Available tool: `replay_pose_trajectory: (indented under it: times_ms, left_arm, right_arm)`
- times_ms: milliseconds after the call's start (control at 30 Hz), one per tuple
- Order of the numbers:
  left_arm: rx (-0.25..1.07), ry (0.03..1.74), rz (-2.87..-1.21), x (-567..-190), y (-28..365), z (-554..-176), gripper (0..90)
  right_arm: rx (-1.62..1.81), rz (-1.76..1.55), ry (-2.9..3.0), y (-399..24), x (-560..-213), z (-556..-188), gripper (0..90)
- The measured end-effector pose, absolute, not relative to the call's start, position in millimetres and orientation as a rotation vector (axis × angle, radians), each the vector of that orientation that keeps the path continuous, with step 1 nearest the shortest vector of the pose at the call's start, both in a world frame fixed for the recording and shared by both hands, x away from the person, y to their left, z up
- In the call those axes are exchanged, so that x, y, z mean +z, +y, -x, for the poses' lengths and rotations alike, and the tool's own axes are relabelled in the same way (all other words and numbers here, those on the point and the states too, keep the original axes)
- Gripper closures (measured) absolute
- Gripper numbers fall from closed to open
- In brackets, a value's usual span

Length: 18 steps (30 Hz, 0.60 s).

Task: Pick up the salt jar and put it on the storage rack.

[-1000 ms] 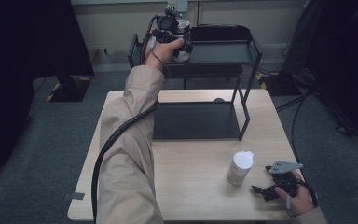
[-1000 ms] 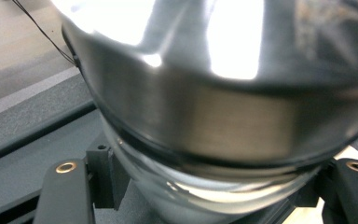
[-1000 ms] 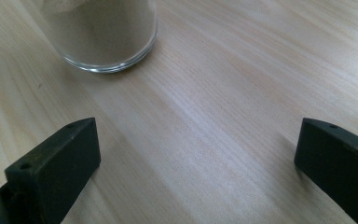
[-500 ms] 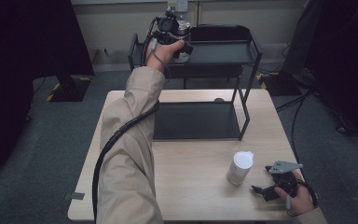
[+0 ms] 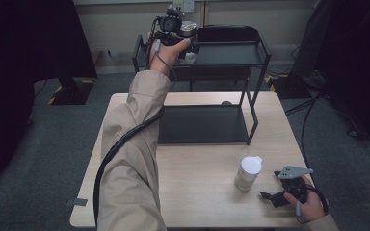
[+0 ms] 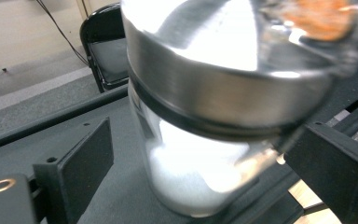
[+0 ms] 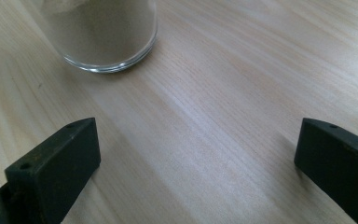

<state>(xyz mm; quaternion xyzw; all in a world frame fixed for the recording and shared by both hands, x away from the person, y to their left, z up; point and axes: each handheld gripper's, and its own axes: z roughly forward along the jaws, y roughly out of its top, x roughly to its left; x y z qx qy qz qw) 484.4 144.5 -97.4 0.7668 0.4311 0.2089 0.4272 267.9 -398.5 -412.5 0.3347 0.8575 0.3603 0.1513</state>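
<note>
Jar released on shelf top tier

The jar point(image 6: 200, 121) was seen upright between the left gripper point(image 5: 176, 36) jaws, which had just been opening, pads clear of the glass. The right gripper point(image 5: 275, 196) was held spread on the bench point(image 5: 202, 192), second jar point(image 5: 247, 172) just ahead.

A light wooden table point(image 5: 202, 183) with a pale grain stands on grey-green carpet point(image 5: 53, 159). A black metal two-tier shelf rack point(image 5: 250, 72) rests at the table's far edge, its lower tray flat on the tabletop and its upper tray raised on thin legs. Behind it runs a cream wall point(image 5: 115, 21) with a pale skirting strip and a small wall socket plate point(image 5: 188, 5). Dark curtains point(image 5: 24, 48) hang at the left and right sides. Black cables point(image 5: 313, 106) trail over the carpet at the right. Yellow-black hazard tape point(image 5: 58, 91) marks the floor at the left. A black chair point(image 6: 105, 51) stands beyond the rack. Lighting is dim and even.
</note>
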Motion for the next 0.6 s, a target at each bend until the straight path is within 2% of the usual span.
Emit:
replay_pose_trajectory:
  times_ms: [267,600]
  left_arm:
    - [0.527,1.069,-1.900,-95.0,148.8,-466.9,0.2]
    - [0.507,1.042,-1.873,-105.8,154.9,-445.3,0.9]
  right_arm:
    - [1.034,-0.960,2.462,-398.5,-412.5,-267.9,0.0]
    - [1.034,-0.961,2.462,-398.4,-412.5,-267.8,0.0]
